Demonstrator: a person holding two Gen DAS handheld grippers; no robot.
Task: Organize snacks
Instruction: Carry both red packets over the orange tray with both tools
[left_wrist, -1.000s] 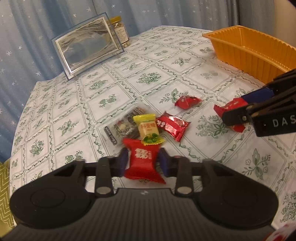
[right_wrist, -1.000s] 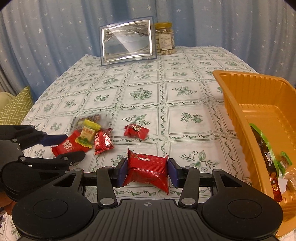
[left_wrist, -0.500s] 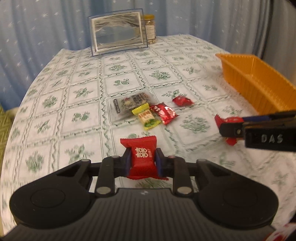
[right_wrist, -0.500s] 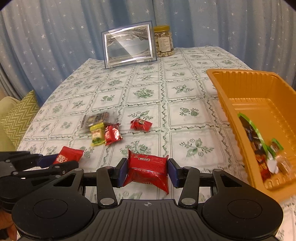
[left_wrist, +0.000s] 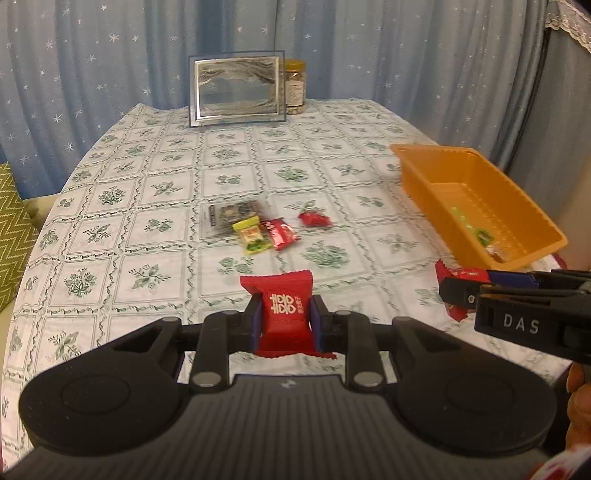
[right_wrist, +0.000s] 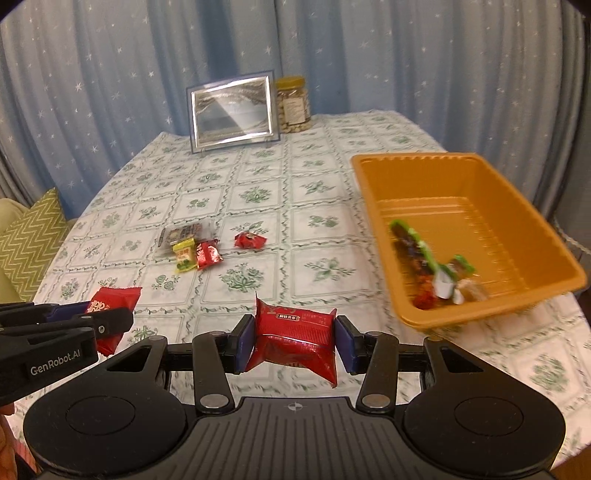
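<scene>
My left gripper (left_wrist: 285, 320) is pinched nearly closed on a small red packet (left_wrist: 282, 308) with gold characters, its pads pressing both sides and the packet lifted clear of the table (left_wrist: 166, 177). My right gripper (right_wrist: 294, 344) stands partly open but firmly clamped on a wider red pouch (right_wrist: 295, 338), which bulges between the blue pads, also up off the cloth. From the right wrist view the orange tray (right_wrist: 436, 321) sits on the table to the right, and it holds a few wrapped snacks (right_wrist: 428, 266) near its front end. Still lying on the tablecloth, well apart from both grippers, I see a cluster: a clear flat pack (left_wrist: 232, 217), a yellow-green candy (left_wrist: 252, 236) just beside a red wrapper (left_wrist: 280, 232), and a small red sweet (left_wrist: 314, 218) a little to the right. At the far edge a framed picture (left_wrist: 236, 88) stands upright with a jar (left_wrist: 295, 86) beside it.
</scene>
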